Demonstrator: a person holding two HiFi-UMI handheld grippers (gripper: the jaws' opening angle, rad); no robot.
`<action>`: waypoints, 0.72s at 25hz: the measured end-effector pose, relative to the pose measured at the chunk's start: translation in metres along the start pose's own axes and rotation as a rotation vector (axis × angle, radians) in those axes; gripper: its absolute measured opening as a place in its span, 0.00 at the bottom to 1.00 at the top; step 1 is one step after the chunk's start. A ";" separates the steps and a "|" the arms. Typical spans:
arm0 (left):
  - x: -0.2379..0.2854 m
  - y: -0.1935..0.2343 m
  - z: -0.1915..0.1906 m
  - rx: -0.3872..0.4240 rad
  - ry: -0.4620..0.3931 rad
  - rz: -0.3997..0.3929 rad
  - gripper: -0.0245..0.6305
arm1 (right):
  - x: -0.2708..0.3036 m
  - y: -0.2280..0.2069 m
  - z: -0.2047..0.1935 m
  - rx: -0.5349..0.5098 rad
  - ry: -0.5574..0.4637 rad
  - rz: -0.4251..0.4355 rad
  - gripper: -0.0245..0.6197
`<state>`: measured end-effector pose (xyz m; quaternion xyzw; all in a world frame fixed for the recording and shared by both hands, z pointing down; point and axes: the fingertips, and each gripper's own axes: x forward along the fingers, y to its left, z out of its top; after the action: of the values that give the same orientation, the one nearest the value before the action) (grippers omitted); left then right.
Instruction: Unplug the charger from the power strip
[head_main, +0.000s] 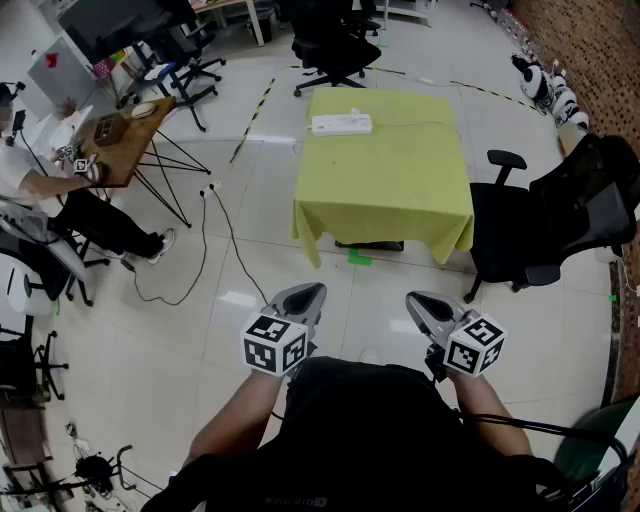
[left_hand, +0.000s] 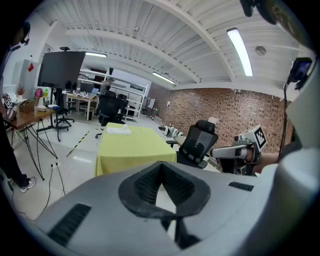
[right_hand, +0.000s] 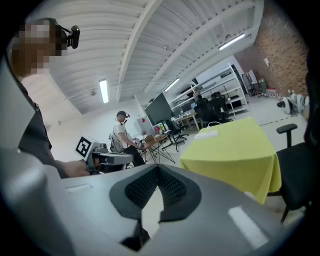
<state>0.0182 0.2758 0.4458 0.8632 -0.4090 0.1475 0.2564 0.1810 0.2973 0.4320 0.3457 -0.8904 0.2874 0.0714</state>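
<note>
A white power strip (head_main: 342, 124) lies near the far edge of a table with a yellow-green cloth (head_main: 385, 180), and a small white charger (head_main: 353, 113) stands plugged on top of it, its cord running off to the right. The strip also shows far off in the left gripper view (left_hand: 117, 131) and the right gripper view (right_hand: 206, 134). My left gripper (head_main: 305, 298) and right gripper (head_main: 420, 305) are held close to my body, well short of the table, pointing toward it. Both are shut with nothing between their fingers (left_hand: 161, 167) (right_hand: 159, 170).
A black office chair (head_main: 560, 220) stands right of the table and another (head_main: 335, 45) behind it. At the left a person (head_main: 60, 190) sits at a wooden desk (head_main: 125, 135). A cable (head_main: 215, 215) trails over the tiled floor. A brick wall runs along the right.
</note>
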 end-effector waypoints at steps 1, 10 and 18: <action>0.005 0.000 0.003 0.001 -0.009 0.008 0.04 | 0.000 -0.006 0.003 -0.009 -0.003 0.008 0.04; 0.035 -0.009 -0.009 -0.056 0.003 0.062 0.04 | 0.001 -0.048 -0.007 0.005 0.022 0.059 0.04; 0.053 0.016 0.011 -0.059 0.016 0.087 0.04 | 0.039 -0.057 0.011 0.007 0.034 0.118 0.04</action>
<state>0.0389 0.2279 0.4665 0.8356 -0.4481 0.1535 0.2782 0.1896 0.2351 0.4621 0.2877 -0.9069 0.3002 0.0682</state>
